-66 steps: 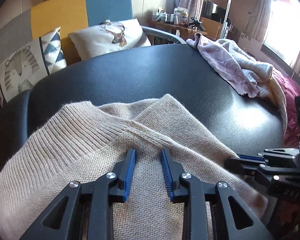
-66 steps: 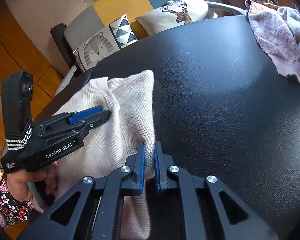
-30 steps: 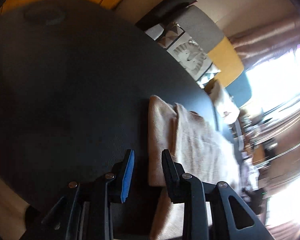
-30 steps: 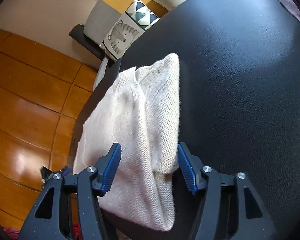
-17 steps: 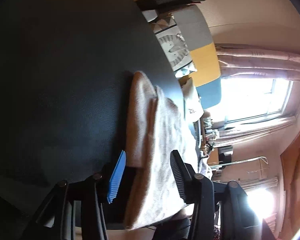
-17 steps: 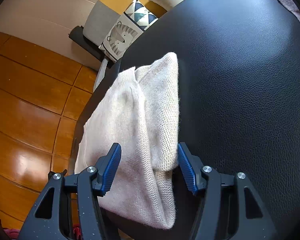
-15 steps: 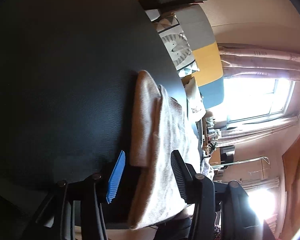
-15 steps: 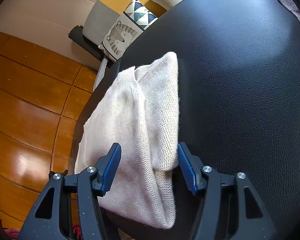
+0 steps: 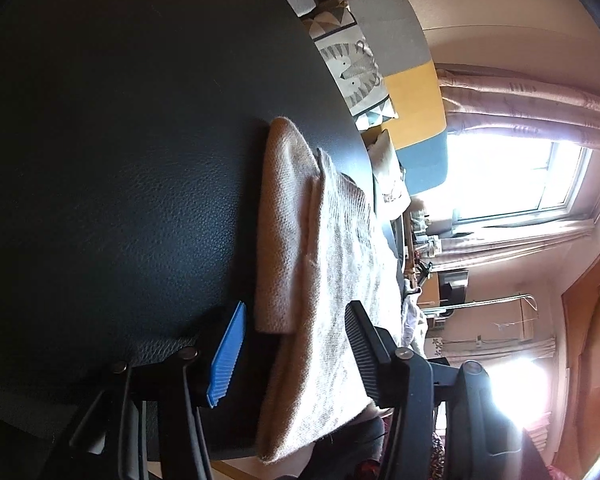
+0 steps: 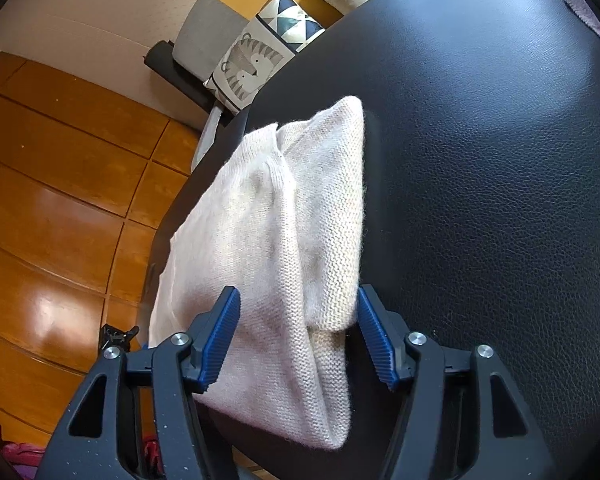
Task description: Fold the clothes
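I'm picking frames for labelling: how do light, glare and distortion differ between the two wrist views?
Left wrist view: rolled sideways, window blown out, table nearly black, sweater dim. Right wrist view: evenly lit, sweater sharp, soft sheen on the table, glare on the floor. Both bend at the edges.

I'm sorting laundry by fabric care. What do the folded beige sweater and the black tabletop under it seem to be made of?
The folded beige sweater looks like soft knitted wool or a wool blend: visible knit stitches, fuzzy fibres at the edges. The black tabletop looks like leather or faux leather: pebbled grain, soft sheen.
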### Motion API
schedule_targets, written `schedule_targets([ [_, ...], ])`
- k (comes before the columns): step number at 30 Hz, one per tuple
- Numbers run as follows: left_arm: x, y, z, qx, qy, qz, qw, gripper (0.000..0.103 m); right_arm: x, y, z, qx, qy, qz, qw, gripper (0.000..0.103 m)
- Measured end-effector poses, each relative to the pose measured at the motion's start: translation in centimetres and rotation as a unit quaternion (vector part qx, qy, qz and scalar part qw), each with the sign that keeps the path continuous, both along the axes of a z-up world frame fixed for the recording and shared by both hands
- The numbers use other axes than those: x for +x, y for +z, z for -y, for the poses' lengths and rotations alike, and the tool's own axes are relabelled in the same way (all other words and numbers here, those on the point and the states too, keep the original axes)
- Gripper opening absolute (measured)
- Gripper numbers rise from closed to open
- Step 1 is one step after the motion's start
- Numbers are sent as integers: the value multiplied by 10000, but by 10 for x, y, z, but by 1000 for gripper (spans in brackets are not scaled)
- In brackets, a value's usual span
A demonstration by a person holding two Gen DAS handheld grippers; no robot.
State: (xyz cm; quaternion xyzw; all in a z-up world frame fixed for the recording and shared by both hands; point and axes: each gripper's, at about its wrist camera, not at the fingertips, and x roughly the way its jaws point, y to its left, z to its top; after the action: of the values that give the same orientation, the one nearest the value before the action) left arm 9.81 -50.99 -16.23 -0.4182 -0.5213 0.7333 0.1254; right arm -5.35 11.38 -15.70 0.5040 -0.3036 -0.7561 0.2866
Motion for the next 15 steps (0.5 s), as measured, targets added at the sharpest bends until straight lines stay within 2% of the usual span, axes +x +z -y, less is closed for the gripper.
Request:
schedule_targets([
  [5, -17, 2, -12, -179, -413, 85, 9990, 52, -6, 2, 7, 95, 236, 38, 9997, 72],
  [9, -22, 1, -16, -112, -624, 163, 9979, 52, -9, 5, 13, 194, 426, 48, 9989, 78],
  [15, -25, 1, -21, -82, -908, 163, 9957, 52, -15, 7, 22, 355, 713, 25, 9968, 79],
])
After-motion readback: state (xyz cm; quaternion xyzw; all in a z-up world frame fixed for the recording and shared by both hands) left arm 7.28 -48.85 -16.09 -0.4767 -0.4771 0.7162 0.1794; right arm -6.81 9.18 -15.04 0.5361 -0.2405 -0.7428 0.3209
